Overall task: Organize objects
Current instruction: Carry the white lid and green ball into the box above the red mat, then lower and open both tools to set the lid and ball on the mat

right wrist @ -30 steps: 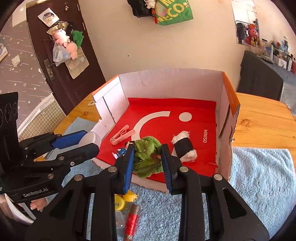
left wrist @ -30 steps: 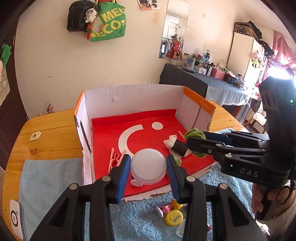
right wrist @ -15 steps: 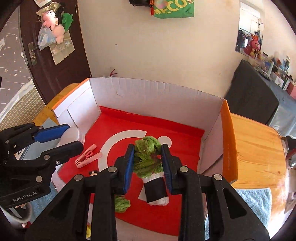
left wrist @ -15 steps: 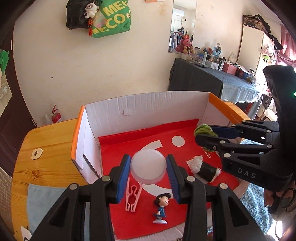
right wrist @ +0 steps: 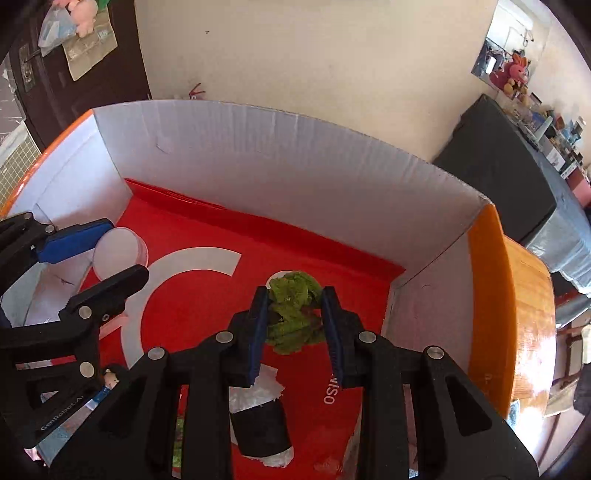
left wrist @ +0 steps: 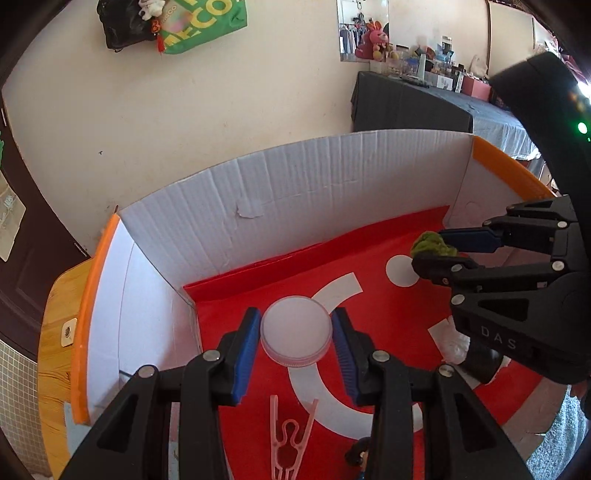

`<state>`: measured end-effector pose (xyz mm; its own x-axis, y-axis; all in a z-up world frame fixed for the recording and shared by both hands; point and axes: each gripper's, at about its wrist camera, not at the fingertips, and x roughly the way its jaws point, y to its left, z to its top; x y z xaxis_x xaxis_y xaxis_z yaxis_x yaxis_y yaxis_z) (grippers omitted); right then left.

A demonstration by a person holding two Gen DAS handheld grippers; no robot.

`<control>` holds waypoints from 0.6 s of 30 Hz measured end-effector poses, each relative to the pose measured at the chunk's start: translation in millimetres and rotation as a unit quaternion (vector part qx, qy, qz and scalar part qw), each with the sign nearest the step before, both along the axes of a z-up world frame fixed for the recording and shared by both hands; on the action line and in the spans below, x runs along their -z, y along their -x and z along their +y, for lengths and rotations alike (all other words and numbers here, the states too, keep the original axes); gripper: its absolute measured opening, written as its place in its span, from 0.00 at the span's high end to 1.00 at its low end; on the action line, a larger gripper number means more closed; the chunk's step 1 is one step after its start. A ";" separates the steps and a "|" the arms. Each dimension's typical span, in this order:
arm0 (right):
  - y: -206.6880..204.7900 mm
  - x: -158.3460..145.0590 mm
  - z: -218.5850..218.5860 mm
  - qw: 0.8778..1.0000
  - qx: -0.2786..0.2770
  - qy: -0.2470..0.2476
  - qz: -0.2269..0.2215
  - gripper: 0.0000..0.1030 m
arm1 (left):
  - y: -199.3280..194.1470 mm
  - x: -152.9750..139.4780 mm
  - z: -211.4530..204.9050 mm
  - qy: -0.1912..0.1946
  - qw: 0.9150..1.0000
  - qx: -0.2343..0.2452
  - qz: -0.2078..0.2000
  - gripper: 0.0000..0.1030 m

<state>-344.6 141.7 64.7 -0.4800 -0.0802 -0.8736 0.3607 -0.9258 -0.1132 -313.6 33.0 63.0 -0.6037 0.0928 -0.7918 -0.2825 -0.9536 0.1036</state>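
Left hand-held gripper (left wrist: 295, 334) clamps white lid (left wrist: 295, 332); right (right wrist: 294, 317) clamps green tuft (right wrist: 293, 314); clothespin (left wrist: 286, 439) left-view only.

Room beyond the box: wall, door, side table.
A green bag (left wrist: 207, 26) hangs on the cream wall beside a black bag (left wrist: 118, 29); a pink plush rabbit (left wrist: 373, 40) sits by the mirror (left wrist: 362, 29), above a dark-draped table (right wrist: 509, 173); a brown door (right wrist: 55, 55) carries a pink toy (right wrist: 83, 16).
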 end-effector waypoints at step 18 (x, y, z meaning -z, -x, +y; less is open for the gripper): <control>8.9 15.8 -6.0 0.999 -0.004 -0.031 -0.030 0.74 | 18.6 26.0 -6.3 0.027 0.998 -0.011 -0.057 0.60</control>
<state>-353.5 135.8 48.9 -0.4269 -0.0280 -0.9039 0.3753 -0.9149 -0.1490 -332.2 26.7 37.0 -0.5105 0.0360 -0.8591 -0.2746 -0.9536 0.1232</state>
